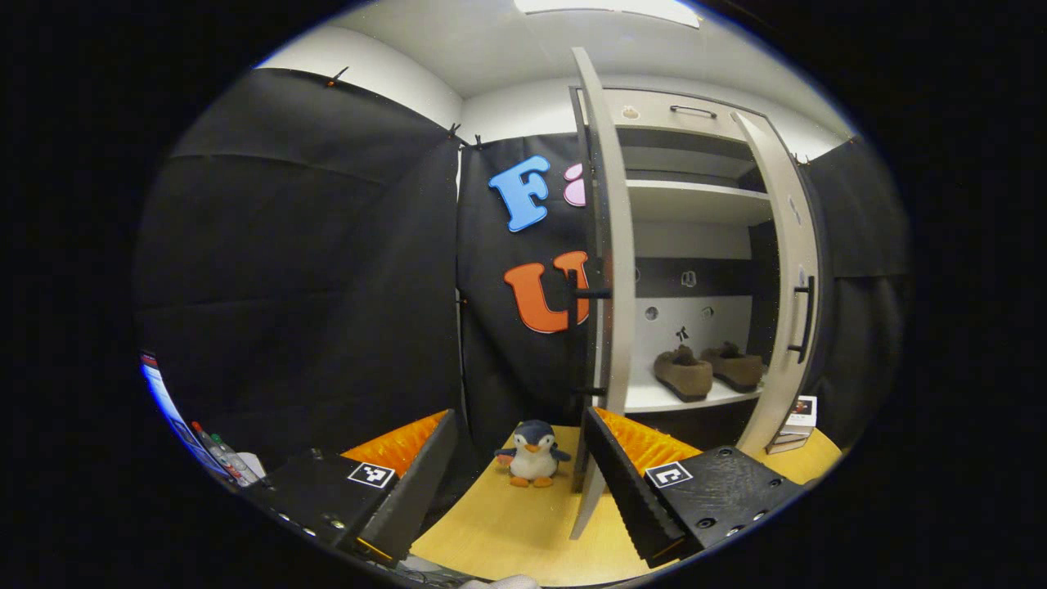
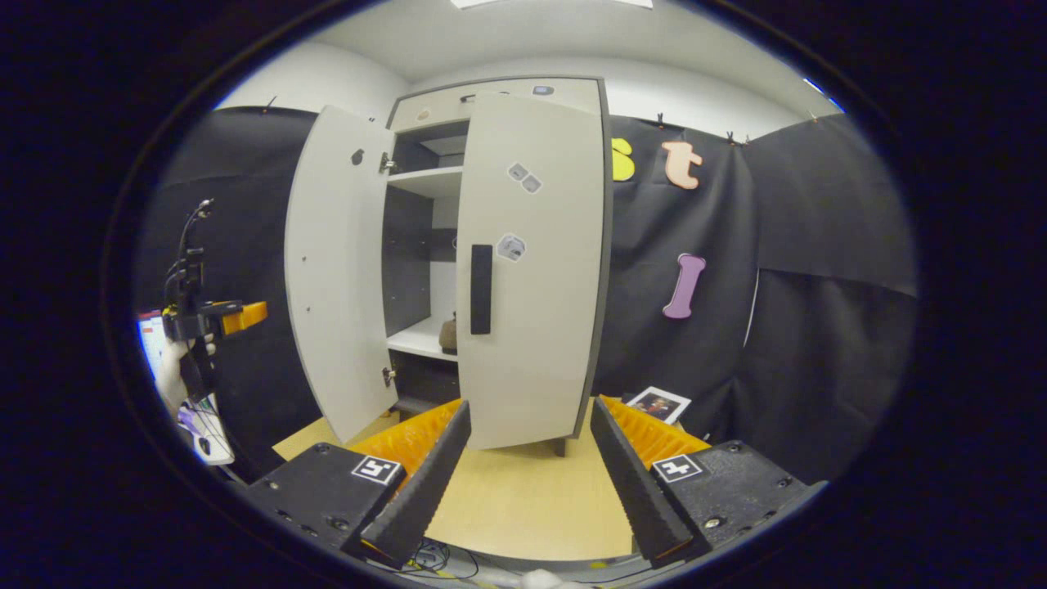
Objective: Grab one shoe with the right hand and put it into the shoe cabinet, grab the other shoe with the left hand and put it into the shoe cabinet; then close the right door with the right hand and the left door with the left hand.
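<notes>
Left claw (image 1: 522,491) stood wide apart and held nothing in the left gripper view, its fingers rising from 6 o'clock over the wooden counter (image 1: 523,532). Between them, near centre, sat a penguin toy (image 1: 532,464). At 3 o'clock the shoe cabinet (image 1: 695,270) showed its left door (image 1: 609,278) edge-on and its right door (image 1: 789,286) swung out. Both shoes (image 1: 707,372) lay side by side on the lower shelf; the upper shelves held nothing I could make out. A small box (image 1: 797,424) stood at 4 o'clock; its print was too small to read.

Right claw (image 2: 527,483) in the right gripper view also gaped, holding nothing. At 12 o'clock the right door was nearly closed, the left door wide open. One shoe (image 2: 448,334) peeked through the gap. A picture card (image 2: 657,403) lay at 4 o'clock, unreadable. At 9 o'clock a hand (image 2: 170,368) held the other claw.
</notes>
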Demonstrator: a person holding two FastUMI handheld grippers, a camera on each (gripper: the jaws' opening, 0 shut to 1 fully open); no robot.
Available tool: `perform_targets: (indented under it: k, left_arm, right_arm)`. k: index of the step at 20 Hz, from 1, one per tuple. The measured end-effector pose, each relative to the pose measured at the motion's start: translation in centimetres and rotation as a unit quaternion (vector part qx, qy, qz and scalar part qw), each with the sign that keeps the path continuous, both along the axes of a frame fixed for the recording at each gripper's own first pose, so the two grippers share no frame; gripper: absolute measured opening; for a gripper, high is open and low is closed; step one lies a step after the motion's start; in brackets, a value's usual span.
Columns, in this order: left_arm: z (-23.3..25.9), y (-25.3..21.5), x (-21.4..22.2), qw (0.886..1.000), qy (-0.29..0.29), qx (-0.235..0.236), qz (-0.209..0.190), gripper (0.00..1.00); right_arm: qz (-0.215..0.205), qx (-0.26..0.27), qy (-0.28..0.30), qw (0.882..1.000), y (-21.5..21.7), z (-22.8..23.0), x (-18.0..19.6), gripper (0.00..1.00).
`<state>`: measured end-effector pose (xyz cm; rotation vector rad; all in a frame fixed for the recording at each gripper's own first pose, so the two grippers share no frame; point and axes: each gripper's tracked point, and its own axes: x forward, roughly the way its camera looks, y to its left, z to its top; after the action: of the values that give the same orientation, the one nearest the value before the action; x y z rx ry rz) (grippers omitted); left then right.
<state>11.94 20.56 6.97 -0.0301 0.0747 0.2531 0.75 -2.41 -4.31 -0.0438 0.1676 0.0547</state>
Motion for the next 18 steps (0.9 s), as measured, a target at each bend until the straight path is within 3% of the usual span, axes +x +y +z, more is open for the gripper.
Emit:
perform_targets:
  k: [5,12,18]
  left_arm:
    - [0.5,3.3,4.3,1.000,0.008,-0.006,0.018,0.95]
    - [0.5,3.5,4.3,1.000,0.003,0.005,0.010,0.90]
    - [0.9,2.7,4.5,1.000,0.000,0.015,0.007,0.90]
  right_arm:
    - [-0.023,0.011,0.018,1.000,-2.2,-1.2,-1.3,0.97]
    - [-0.043,0.020,0.017,0.999,-4.2,-0.8,-2.0,0.97]
    - [-0.031,0.016,0.016,0.999,-3.6,0.0,-1.1,0.97]
